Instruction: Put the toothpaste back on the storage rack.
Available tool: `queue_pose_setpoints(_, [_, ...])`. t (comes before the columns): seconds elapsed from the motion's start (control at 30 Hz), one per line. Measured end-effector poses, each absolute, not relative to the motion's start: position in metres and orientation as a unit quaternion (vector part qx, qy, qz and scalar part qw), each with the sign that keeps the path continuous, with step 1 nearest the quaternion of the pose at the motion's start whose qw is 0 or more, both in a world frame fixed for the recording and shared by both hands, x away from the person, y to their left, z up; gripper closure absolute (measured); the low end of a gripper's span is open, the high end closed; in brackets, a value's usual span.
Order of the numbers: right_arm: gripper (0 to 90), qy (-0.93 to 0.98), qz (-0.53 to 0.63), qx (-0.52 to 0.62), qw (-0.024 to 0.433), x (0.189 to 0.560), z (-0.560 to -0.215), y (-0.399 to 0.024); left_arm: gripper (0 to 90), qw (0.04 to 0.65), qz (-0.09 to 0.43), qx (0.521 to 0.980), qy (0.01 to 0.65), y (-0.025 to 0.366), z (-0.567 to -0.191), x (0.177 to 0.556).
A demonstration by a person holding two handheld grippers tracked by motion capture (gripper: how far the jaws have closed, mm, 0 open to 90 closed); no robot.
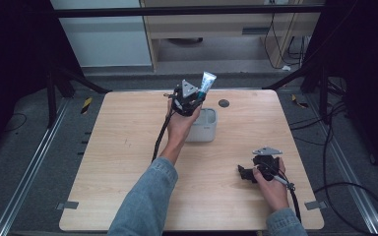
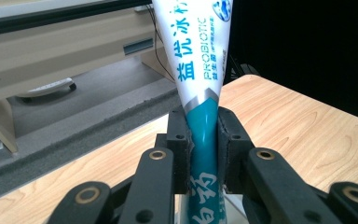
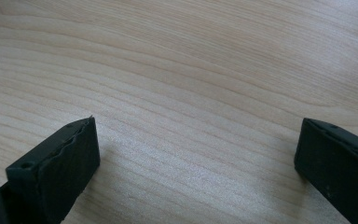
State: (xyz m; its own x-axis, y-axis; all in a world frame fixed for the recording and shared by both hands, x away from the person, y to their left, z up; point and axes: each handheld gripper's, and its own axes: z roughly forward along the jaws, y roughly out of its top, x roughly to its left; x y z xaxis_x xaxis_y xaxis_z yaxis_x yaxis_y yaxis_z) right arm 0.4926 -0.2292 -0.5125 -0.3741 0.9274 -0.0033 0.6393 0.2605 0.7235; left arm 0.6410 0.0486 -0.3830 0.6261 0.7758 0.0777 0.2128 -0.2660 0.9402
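The toothpaste tube (image 2: 200, 84) stood nearly upright between the jaws of the left gripper (image 2: 204, 154), which pinched it across its teal lower part, the white upper part and flat crimped end rising above the pads (image 2: 179, 149); in the high view the tube (image 1: 206, 82) leaned up and away from that gripper (image 1: 189, 98), just above the small grey cup (image 1: 203, 126) that sat directly beneath it on the table; whether the tube's lower end already reached into the cup could not be told. I judged the tube light and soft-walled, likely to dent and bulge under a hard squeeze, and its glossy skin somewhat slippery; the firmer stretch near the cap end looked the better place to hold, as the pads did then, while the thin crimp would flex and twist. On the white part the word PROBIOTIC could be read in blue capitals running along the tube, with large blue Chinese characters beside it and smaller print too fine to make out; more white characters showed on the teal part below the pads. Farther from the tube, near the person's edge of the wooden table (image 1: 128, 162), the right gripper (image 1: 248, 173) rested low with its jaws spread wide, nothing between them but bare wood grain (image 3: 191, 93).
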Motion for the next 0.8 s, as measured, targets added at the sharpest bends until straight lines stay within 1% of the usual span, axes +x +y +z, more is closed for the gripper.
queue_pose_setpoints(0.8, [0.4,0.762,0.325,0.514,0.221,0.492,-0.512,-0.229,77.2,0.491,0.273,0.762,0.324,0.055,-0.394,0.634])
